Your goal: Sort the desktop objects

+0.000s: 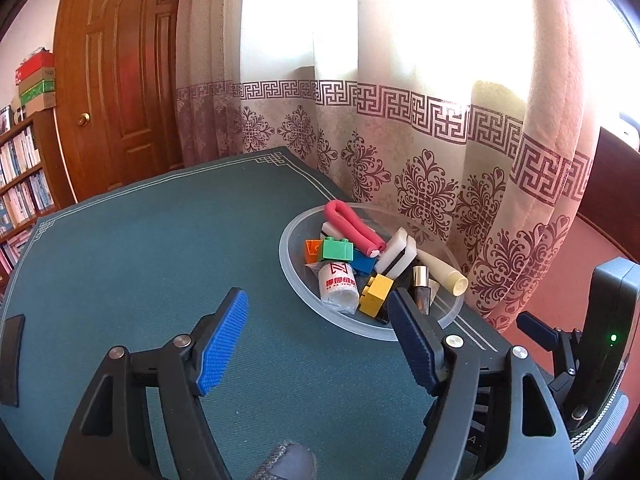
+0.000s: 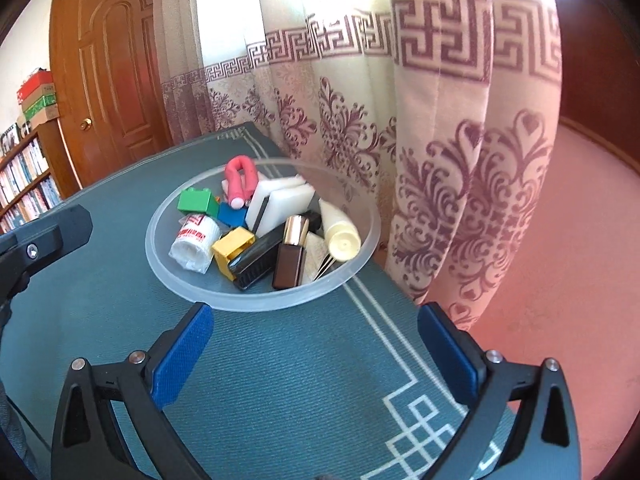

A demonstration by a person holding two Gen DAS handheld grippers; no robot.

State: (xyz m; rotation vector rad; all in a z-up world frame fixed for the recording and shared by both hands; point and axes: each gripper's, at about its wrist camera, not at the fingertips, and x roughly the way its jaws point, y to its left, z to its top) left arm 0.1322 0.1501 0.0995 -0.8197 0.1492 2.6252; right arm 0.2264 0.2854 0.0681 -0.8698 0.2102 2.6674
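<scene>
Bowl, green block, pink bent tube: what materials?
Bowl: looks like frosted translucent plastic; the mat shows through its rim. Green block: glossy hard plastic, moulded studs on top. Pink bent tube: matte, probably foam, folded without a crease.

The clear bowl loses its near-right rim behind the left gripper's right finger, which also covers part of the yellow brick. The orange brick peeks out from under the green brick. Print on the white roll is too small to read. A dark flat object, far left of the tool, is cut by the frame edge.
</scene>
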